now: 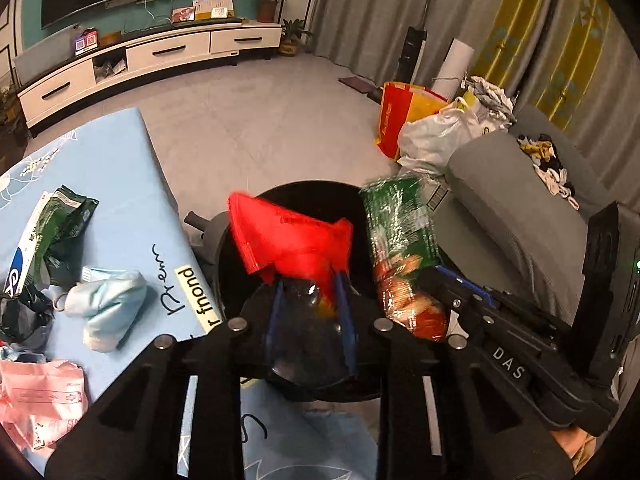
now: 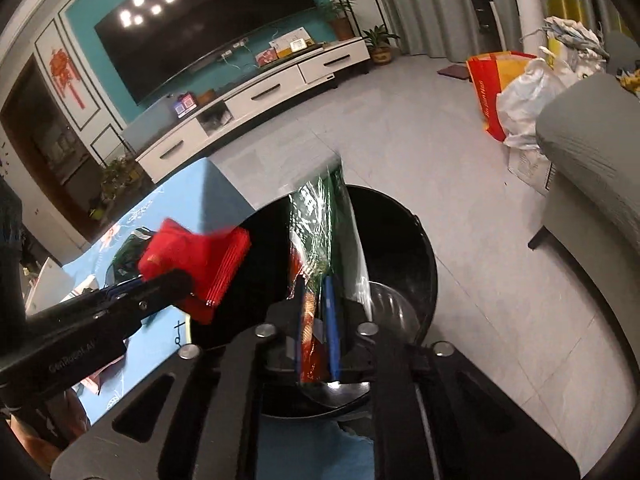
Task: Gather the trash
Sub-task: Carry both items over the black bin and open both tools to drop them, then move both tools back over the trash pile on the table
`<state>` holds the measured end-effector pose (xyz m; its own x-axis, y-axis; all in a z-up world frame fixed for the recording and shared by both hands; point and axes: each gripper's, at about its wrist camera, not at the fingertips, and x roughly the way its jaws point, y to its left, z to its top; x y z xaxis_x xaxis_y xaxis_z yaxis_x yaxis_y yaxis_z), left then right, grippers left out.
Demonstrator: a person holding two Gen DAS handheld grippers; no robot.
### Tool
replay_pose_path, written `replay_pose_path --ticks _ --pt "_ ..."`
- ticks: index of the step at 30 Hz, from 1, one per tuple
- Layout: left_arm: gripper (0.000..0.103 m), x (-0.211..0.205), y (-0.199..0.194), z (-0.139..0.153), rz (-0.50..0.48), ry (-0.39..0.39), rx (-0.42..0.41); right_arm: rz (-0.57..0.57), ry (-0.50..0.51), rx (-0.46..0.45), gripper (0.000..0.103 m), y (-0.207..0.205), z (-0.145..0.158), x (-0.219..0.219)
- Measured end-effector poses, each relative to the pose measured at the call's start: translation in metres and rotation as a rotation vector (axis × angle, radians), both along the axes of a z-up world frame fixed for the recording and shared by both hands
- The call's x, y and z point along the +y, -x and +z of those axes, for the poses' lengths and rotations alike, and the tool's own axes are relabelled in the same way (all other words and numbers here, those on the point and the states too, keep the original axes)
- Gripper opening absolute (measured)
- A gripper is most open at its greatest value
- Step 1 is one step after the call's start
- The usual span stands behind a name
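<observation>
Two light, crinkly wrappers over the black bin (image 1: 320,384): red packet (image 1: 288,236) between the left gripper (image 1: 310,312) jaws, green biscuit pack (image 2: 320,240) in the right gripper (image 2: 318,344), both slightly parted; best pinched at a flat edge

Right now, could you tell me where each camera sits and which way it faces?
Left wrist: on the left gripper, looking down at the black bin; red wrapper between its fingers, right gripper alongside.
Right wrist: on the right gripper, facing the bin; green packet between its fingers.
Shared: bin, both wrappers, TV cabinet.
</observation>
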<state>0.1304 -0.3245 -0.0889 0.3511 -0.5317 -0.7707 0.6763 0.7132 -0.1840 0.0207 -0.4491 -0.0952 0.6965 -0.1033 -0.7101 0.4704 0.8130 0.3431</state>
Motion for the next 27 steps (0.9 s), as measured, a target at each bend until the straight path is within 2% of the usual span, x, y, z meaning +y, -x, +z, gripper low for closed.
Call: replay_pose_path --ticks 2,4,5,6,7,8,10,14,20,27 --pt "0.034 0.001 0.001 0.0 -0.003 -0.003 -0.007 -0.011 -0.001 -0.005 0.031 0.003 0.001 -0.001" --pt "0.052 0.005 0.005 0.005 0.007 0.003 -0.026 -0.021 -0.001 -0.022 0.034 0.009 0.005 0.0" --pt "0.056 0.008 0.007 0.008 0.017 0.0 -0.041 -0.022 0.001 -0.029 0.037 0.012 0.008 0.001" --pt "0.066 0.012 0.009 0.012 0.028 -0.003 -0.056 -0.023 0.003 -0.034 0.039 0.014 0.011 0.001" --pt "0.076 0.017 0.013 0.016 0.038 -0.007 -0.072 -0.024 0.004 -0.038 0.047 0.016 0.014 0.002" --pt "0.08 0.022 0.016 0.02 0.052 -0.015 -0.095 -0.025 0.005 -0.046 0.056 0.019 0.019 0.005" --pt "0.093 0.034 0.025 0.03 0.084 -0.026 -0.139 -0.016 0.01 -0.067 0.065 0.026 0.03 0.014" --pt "0.098 0.061 0.034 0.046 0.155 -0.042 -0.143 0.01 0.038 -0.095 0.079 0.035 0.05 0.033" --pt "0.1 0.114 0.054 0.068 0.265 -0.062 -0.17 0.081 0.076 -0.129 0.086 0.042 0.08 0.072" --pt "0.1 0.175 0.079 0.088 0.389 -0.063 -0.207 0.171 0.11 -0.152 0.087 0.041 0.106 0.116"
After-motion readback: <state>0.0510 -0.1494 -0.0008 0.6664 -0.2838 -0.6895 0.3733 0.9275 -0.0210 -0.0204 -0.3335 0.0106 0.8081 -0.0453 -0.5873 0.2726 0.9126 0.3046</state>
